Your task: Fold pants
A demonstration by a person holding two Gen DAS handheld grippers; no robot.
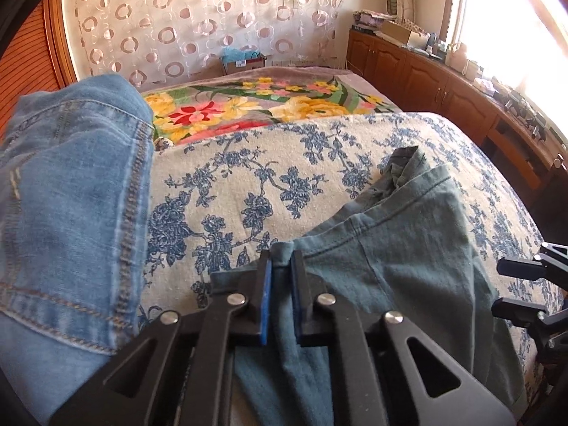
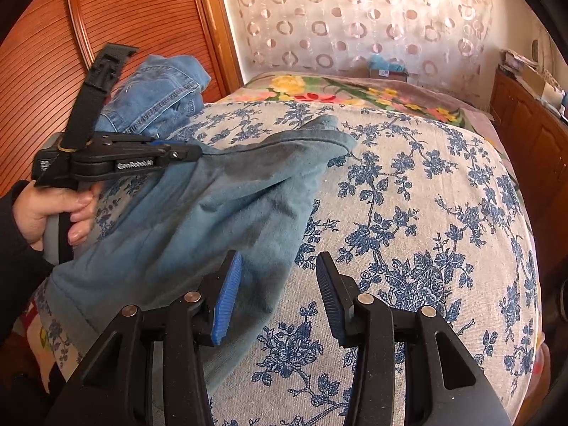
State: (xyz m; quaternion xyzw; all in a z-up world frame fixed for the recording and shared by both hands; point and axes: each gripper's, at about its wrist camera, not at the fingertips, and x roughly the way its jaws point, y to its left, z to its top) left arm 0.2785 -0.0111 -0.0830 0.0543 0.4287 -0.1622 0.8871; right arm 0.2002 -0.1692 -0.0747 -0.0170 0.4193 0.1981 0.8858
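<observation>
Teal-green cotton pants (image 1: 408, 248), soft and faintly faded, lie rumpled on a bedspread (image 1: 284, 163) of coarse cream weave printed with blue flower sprays. One stitched hem edge of the pants is pinched between the blue ribbed pads of the left gripper (image 1: 281, 280), whose black fingers are pressed together on the fold of cloth; seen from the right wrist, that gripper (image 2: 193, 152) lifts the fabric into a taut ridge, a hand (image 2: 53, 213) around its handle. The right gripper (image 2: 278, 294) hovers over the pants' lower edge and the bedspread, fingers spread with nothing gripped. Light-blue denim jeans (image 1: 71, 195) with heavy seams are heaped at the left. A bright floral blanket (image 1: 248, 106) lies beyond.
</observation>
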